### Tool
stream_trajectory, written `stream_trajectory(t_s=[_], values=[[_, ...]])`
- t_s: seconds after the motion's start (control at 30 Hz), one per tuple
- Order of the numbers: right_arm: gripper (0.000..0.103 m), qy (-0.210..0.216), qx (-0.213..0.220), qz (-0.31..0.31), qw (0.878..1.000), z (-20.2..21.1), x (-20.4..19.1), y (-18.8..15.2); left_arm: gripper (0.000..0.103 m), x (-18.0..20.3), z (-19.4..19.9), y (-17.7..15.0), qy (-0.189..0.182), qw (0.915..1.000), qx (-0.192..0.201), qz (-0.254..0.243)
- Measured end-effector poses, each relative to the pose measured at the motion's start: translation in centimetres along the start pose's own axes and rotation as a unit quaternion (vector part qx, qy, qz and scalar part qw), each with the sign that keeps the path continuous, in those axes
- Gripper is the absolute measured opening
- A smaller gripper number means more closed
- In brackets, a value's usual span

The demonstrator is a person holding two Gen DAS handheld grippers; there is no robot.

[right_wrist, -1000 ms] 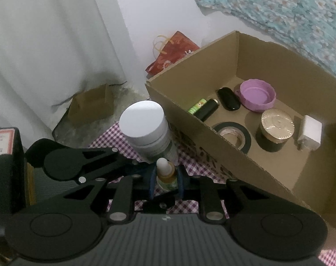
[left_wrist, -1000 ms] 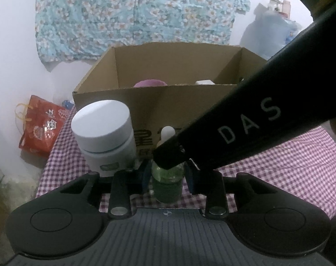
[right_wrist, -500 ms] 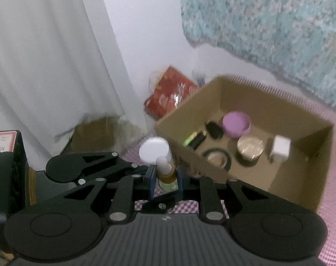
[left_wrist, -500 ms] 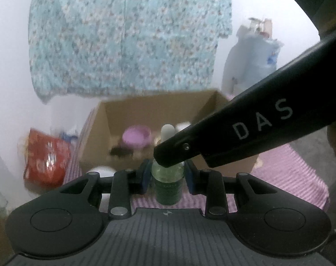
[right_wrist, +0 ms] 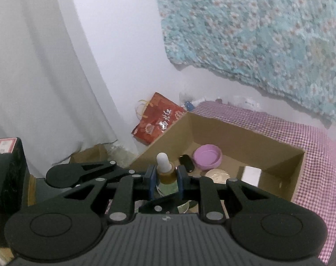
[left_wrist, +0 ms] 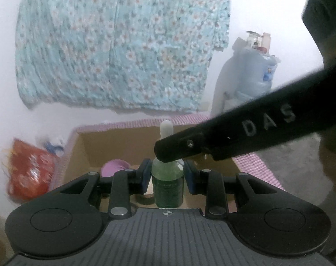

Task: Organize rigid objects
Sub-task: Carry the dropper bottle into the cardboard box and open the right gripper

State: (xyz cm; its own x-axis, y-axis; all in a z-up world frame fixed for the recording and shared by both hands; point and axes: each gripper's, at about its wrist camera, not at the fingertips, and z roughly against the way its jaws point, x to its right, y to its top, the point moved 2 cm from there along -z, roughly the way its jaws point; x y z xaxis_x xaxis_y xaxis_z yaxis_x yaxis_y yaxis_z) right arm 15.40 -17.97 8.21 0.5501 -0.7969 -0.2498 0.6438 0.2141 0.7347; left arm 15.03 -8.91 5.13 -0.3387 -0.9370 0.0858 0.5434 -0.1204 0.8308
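Desk: purple checked cloth covers it; its bare parts show behind the box and along the box's right side, up to the desk's right edge in the left wrist view.
Left gripper: blue-padded fingers closed on the body of the green bottle, one pad at each side, no gap showing.
Right gripper: fingers closed on the same bottle at its amber collar, just under the white dropper bulb; its black arm crosses the left wrist view from the right, marked DAS.
Bottle: upright, held by both grippers at once, in front of the box opening; the pictures do not show how far above the box floor it is.
Box: open cardboard, top flaps absent from sight, walls standing on all four sides, near left corner just beyond the right gripper.
Box contents: purple bowl toward the back left, black oval item beside it, round gold lid nearer, white block to the right; bare floor lies between the block and the right wall.
Beyond the desk: red bag against the white wall at the left corner, floral cloth hanging above, a pale blue covered shape at far right.
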Motion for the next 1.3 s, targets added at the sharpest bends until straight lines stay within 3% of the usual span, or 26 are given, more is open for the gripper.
stream_trajectory(t_s=[0.17, 0.4, 0.6, 0.8, 0.83, 0.9, 0.93, 0.97, 1.03, 1.07, 1.1, 1.3], values=[[0.022, 0.006, -0.03, -0.038, 0.999, -3.0, 4.4, 0.7, 0.031, -0.4, -4.5, 0.5, -0.018, 0.9983, -0.042, 0.035], [0.022, 0.001, -0.083, -0.077, 0.994, -7.3, 8.7, -1.4, 0.031, -0.4, -9.6, -1.9, -0.039, 0.9892, -0.121, 0.072], [0.022, -0.001, -0.115, -0.091, 0.989, -9.4, 10.2, -3.8, 0.031, -0.3, -11.3, -3.9, -0.046, 0.9824, -0.163, 0.08], [0.023, 0.001, -0.137, -0.103, 0.985, -10.2, 10.6, -5.3, 0.034, -0.6, -11.5, -4.8, -0.052, 0.9788, -0.179, 0.084], [0.023, -0.003, -0.138, -0.102, 0.985, -10.2, 10.6, -5.3, 0.037, -0.6, -11.2, -4.8, -0.055, 0.9786, -0.18, 0.083], [0.024, -0.015, -0.142, -0.095, 0.985, -10.0, 10.4, -5.2, 0.052, -0.9, -10.9, -4.7, -0.056, 0.978, -0.181, 0.088], [0.024, -0.019, -0.141, -0.095, 0.985, -9.7, 10.3, -5.2, 0.064, -1.1, -10.6, -4.5, -0.055, 0.9778, -0.18, 0.092], [0.025, -0.02, -0.138, -0.097, 0.985, -9.4, 10.2, -5.1, 0.068, -1.2, -10.1, -4.3, -0.053, 0.9786, -0.174, 0.096], [0.034, -0.02, -0.127, -0.106, 0.986, -8.4, 10.0, -4.8, 0.075, -1.4, -9.0, -3.8, -0.055, 0.9804, -0.161, 0.099], [0.044, -0.02, -0.115, -0.11, 0.987, -7.6, 9.9, -4.6, 0.081, -1.4, -8.4, -3.5, -0.057, 0.9812, -0.155, 0.1], [0.048, -0.019, -0.102, -0.114, 0.988, -6.8, 9.8, -4.4, 0.082, -1.5, -7.7, -3.2, -0.06, 0.9823, -0.146, 0.101], [0.049, -0.01, -0.025, -0.157, 0.987, -1.1, 8.7, -3.9, 0.094, -0.6, -2.3, -2.2, -0.078, 0.9899, -0.094, 0.072]])
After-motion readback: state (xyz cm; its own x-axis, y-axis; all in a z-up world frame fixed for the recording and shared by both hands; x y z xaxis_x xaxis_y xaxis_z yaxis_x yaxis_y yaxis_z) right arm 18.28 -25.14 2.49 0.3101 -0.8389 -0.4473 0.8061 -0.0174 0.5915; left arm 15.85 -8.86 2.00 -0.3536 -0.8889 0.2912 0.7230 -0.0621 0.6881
